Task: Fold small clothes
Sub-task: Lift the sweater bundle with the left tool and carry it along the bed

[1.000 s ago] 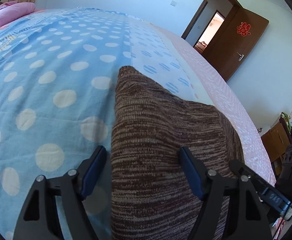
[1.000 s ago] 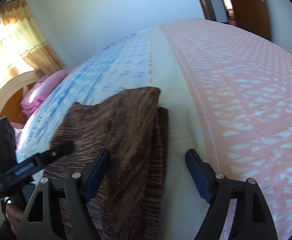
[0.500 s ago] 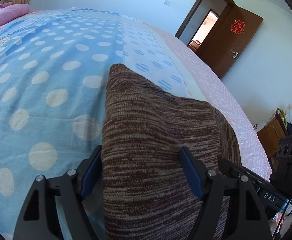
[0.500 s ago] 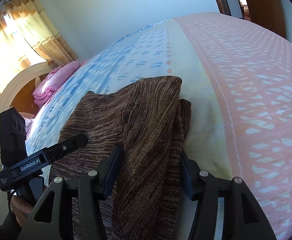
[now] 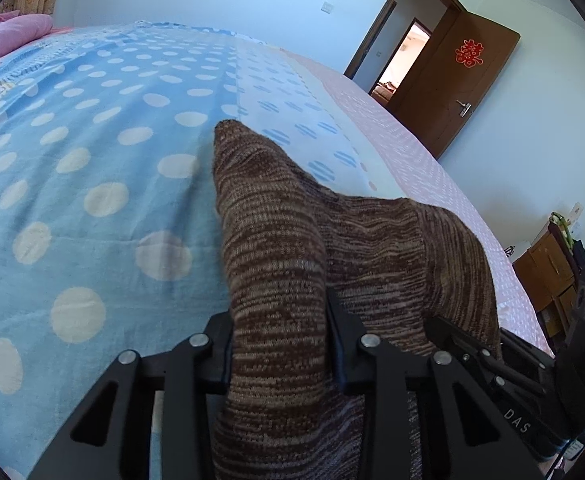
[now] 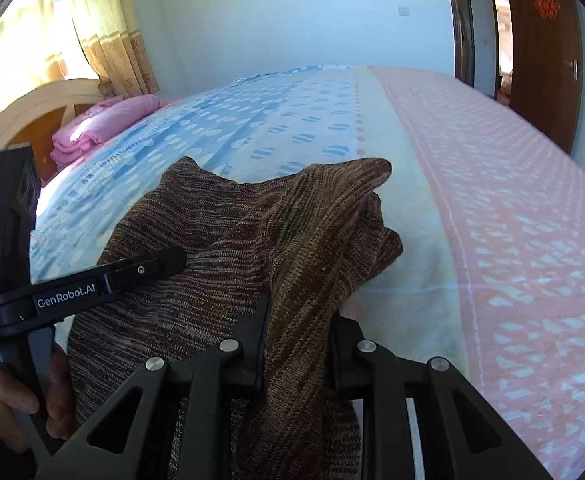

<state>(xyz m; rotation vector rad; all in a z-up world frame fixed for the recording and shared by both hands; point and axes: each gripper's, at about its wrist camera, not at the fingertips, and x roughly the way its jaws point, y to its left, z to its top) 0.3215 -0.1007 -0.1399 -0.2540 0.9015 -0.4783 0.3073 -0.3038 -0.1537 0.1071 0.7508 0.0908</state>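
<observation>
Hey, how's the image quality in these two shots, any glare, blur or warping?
Left wrist view: sharp, evenly lit, fisheye bows the bedspread and door. Right wrist view: sunlit curtain blown out at upper left, picture slightly soft, bedspread bowed too.

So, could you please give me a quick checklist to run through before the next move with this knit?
1. Left gripper on the knit: ok; jaws closing, cloth bunched between them.
2. Right gripper on the knit: ok; jaws closing on a gathered edge.
3. The two grippers apart: ok; side by side on the near edge.
4. Far corners flat on the bed: not ok; both rise into peaks.
5. Clear bed ahead for the fold: ok; only the pink bedding far off.
6. Layers caught evenly: cannot tell.
</observation>
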